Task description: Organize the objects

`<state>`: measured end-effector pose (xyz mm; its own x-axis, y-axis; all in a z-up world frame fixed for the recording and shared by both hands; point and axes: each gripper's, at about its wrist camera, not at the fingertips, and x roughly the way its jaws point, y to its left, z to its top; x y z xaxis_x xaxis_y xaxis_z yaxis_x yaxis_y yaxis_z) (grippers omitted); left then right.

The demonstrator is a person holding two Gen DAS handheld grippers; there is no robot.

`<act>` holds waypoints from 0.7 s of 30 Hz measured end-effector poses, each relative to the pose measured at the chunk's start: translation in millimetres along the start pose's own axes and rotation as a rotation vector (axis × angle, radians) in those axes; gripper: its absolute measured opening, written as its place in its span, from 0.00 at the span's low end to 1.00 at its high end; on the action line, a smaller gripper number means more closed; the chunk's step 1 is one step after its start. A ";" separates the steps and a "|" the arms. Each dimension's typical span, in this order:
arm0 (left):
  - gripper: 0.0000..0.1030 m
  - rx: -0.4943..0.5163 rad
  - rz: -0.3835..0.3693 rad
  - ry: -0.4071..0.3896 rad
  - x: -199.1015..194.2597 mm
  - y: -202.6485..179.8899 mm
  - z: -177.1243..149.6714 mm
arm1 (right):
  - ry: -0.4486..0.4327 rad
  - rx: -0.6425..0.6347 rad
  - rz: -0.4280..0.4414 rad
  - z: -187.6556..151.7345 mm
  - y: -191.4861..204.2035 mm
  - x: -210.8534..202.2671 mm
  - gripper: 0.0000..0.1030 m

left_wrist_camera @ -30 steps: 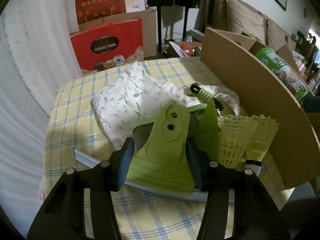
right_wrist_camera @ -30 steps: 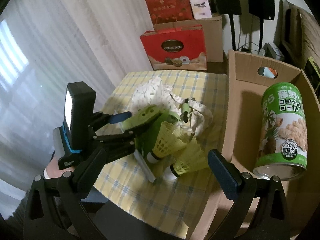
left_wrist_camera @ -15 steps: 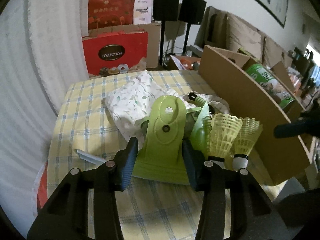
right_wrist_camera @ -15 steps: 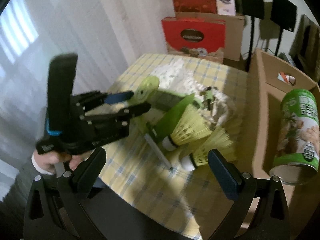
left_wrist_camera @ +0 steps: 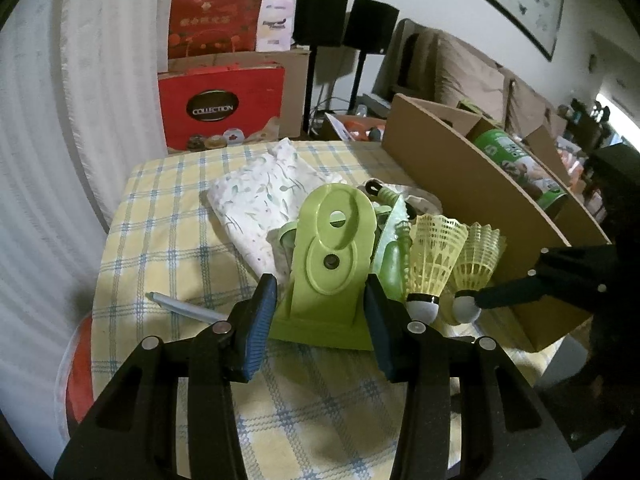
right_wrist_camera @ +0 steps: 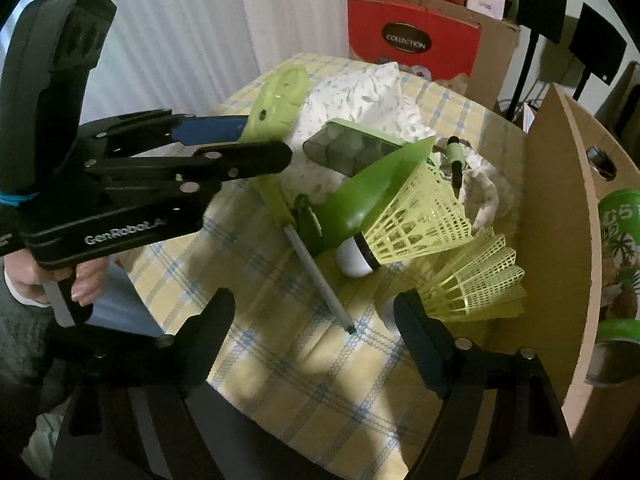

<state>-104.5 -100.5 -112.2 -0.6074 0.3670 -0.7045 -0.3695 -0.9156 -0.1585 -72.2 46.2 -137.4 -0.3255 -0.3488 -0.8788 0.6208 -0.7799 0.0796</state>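
- Checked yellow cloth [left_wrist_camera: 168,236] covers the table; the fabric looks slack and wrinkled, so we judge it could drag with anything pulled across it.
- On the cloth we note a leaf-print pouch [left_wrist_camera: 264,200], a green stand [left_wrist_camera: 332,264], two shuttlecocks, a pen [right_wrist_camera: 320,280] and a small corded item [right_wrist_camera: 456,156] on white fabric. A cardboard box [left_wrist_camera: 480,200] stands along the table's far side with a green can [right_wrist_camera: 620,248] inside.
- Left gripper [left_wrist_camera: 320,320] is clenched on the base of the green stand, pads pressing both sides.
- Right gripper [right_wrist_camera: 316,320] is unladen and its jaws are closing. One finger touches or nearly touches the cork of the near shuttlecock [right_wrist_camera: 476,284]; the pen tip lies between the jaws. We cannot tell which of the two is the target.
- Risk one: the jaws close on the pen tip and the cork together, and the grip fails on both. Cause: the two lie close.
- Risk two: the plastic skirt is crushed if the pads meet it rather than the cork.
- Risk three: the far shuttlecock [right_wrist_camera: 408,220] leans on the stand's green blade; lifting the stand could topple it or roll it.
- Risk four: the two grippers work just beside each other and could collide.
- Room: white curtain [left_wrist_camera: 48,160], red gift bags [left_wrist_camera: 220,108], stacked cartons, two speakers [left_wrist_camera: 344,20] on stands, a sofa and a framed picture.
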 end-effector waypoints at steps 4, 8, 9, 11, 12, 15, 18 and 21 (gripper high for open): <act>0.40 -0.011 -0.009 -0.006 -1.5 2.9 -1.9 | 0.013 0.000 0.016 0.1 -1.4 7.1 0.67; 0.40 -0.021 -0.010 -0.011 -1.9 3.8 -3.1 | 0.059 0.022 0.064 -1.4 -3.4 20.2 0.51; 0.40 -0.022 -0.010 -0.012 -1.9 3.7 -3.2 | 0.059 0.014 0.049 -1.8 -3.2 21.8 0.47; 0.40 -0.023 -0.010 -0.011 -2.0 3.2 -3.2 | 0.058 0.011 0.031 -2.2 -3.7 22.3 0.43; 0.40 -0.023 -0.009 -0.011 -2.1 2.6 -3.4 | 0.055 0.012 0.029 -2.2 -4.5 21.7 0.41; 0.40 -0.031 0.000 -0.013 -2.2 2.4 -3.4 | 0.053 0.015 0.024 -1.8 -7.8 20.8 0.31; 0.40 -0.043 0.016 -0.016 -1.8 1.0 -3.4 | 0.050 0.018 0.024 -1.6 -10.2 21.9 0.26; 0.40 -0.051 0.035 -0.012 -1.2 0.1 -1.8 | 0.042 0.027 0.027 0.6 -11.7 23.6 0.23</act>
<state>-102.5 -101.3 -112.7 -0.6279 0.3361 -0.7020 -0.3113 -0.9351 -0.1693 -87.6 46.8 -158.8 -0.2787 -0.3483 -0.8950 0.6096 -0.7843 0.1154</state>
